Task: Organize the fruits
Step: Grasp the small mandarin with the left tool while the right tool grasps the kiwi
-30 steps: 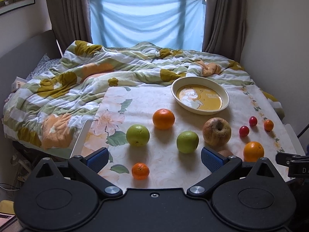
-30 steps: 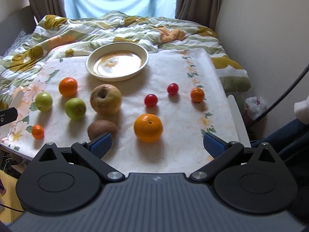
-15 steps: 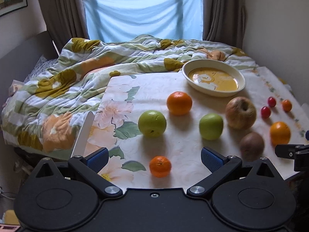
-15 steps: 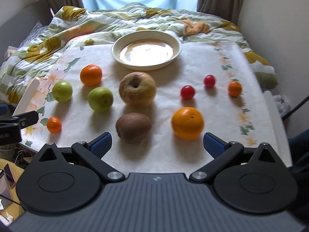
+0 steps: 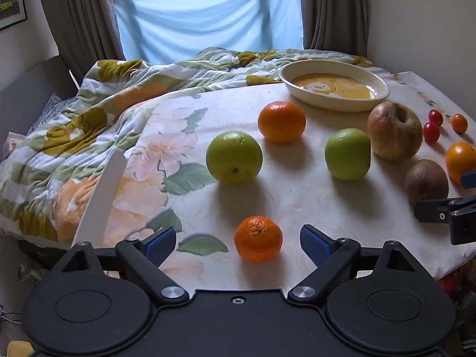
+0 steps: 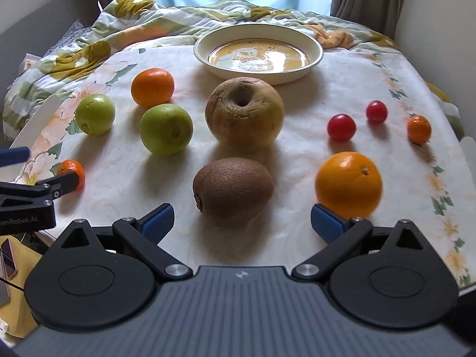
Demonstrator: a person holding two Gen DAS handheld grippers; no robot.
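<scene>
On a floral cloth (image 5: pixel 297 196) lie several fruits. A small mandarin (image 5: pixel 258 239) sits between the blue pads of my left gripper (image 5: pixel 238 245), whose jaws are closing without touching it. Beyond it lie two green apples (image 5: pixel 234 157) (image 5: pixel 347 153) and an orange (image 5: pixel 281 122). My right gripper (image 6: pixel 242 220) is open, with a brown kiwi (image 6: pixel 233 186) just ahead between its fingers. A large orange (image 6: pixel 348 182) lies by its right finger. A wrinkled apple (image 6: pixel 244 114) sits behind the kiwi, before a cream dish (image 6: pixel 267 78).
Two cherry tomatoes (image 6: pixel 341 127) (image 6: pixel 376 112) and a tiny tangerine (image 6: pixel 419 129) lie at the right. A rumpled flowered quilt (image 5: pixel 89 119) covers the bed to the left and behind. A wall stands close on the right, and the table's near edge runs under both grippers.
Both grippers have sunk toward the table and the fruits loom larger. The left jaws have narrowed around the small mandarin. The kiwi now lies between the right fingers.
</scene>
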